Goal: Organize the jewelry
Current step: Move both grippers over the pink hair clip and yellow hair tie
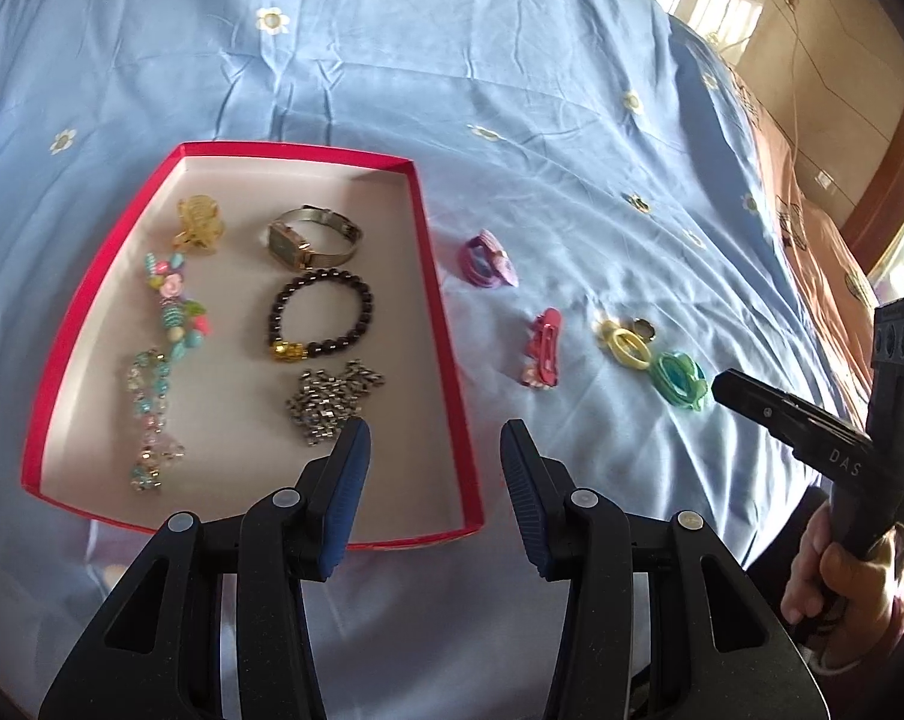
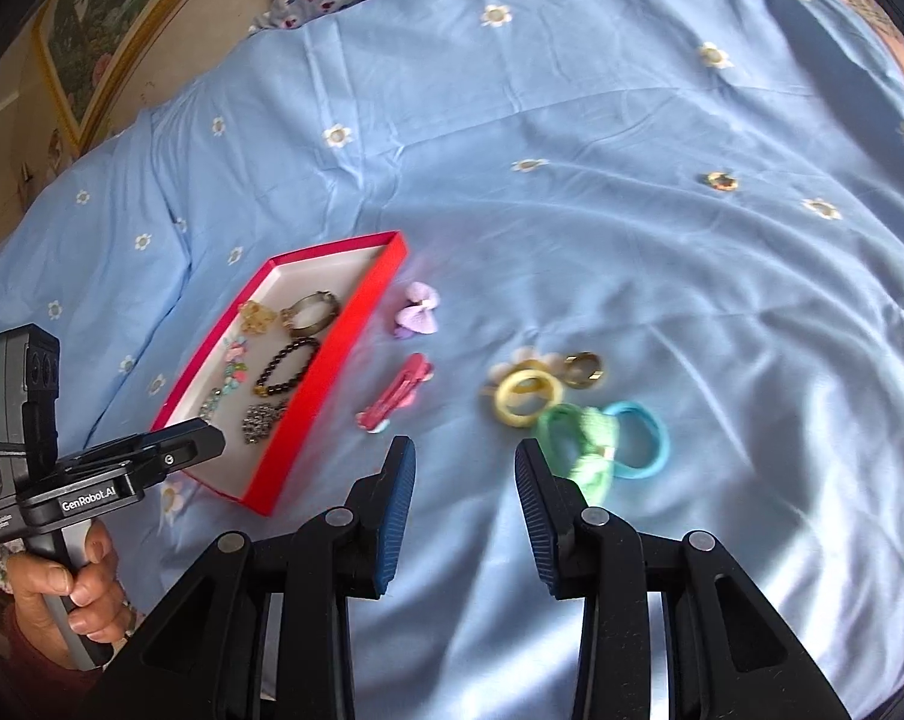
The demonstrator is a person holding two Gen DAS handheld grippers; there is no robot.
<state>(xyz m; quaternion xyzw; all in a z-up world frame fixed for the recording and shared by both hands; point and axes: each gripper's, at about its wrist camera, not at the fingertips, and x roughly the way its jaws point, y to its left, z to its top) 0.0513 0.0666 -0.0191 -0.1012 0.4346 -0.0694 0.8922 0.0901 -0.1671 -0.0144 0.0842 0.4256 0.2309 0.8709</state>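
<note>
Left-wrist view, L to R: shallow red cardboard tray w/ white inside [image 1: 446, 324] sits left-centre on the blue flowered bedsheet [image 1: 392, 72]. It holds a beaded pastel chain [image 1: 164, 348], gold-tone wristwatch [image 1: 314, 237], dark bead bracelet [image 1: 323, 318] and silver chain heap [image 1: 332, 402], partly hidden by a finger. Left gripper [image 1: 435, 498], bottom centre: jaws part-open, empty. Right of tray on the sheet: purple hair bow [image 1: 490, 258], pink hair clip [image 1: 541, 348], yellow rings [image 1: 625, 345], green-blue hair ties [image 1: 679, 381]. Right-wrist view: right gripper [image 2: 465, 516] part-open, empty; items blurred.
</note>
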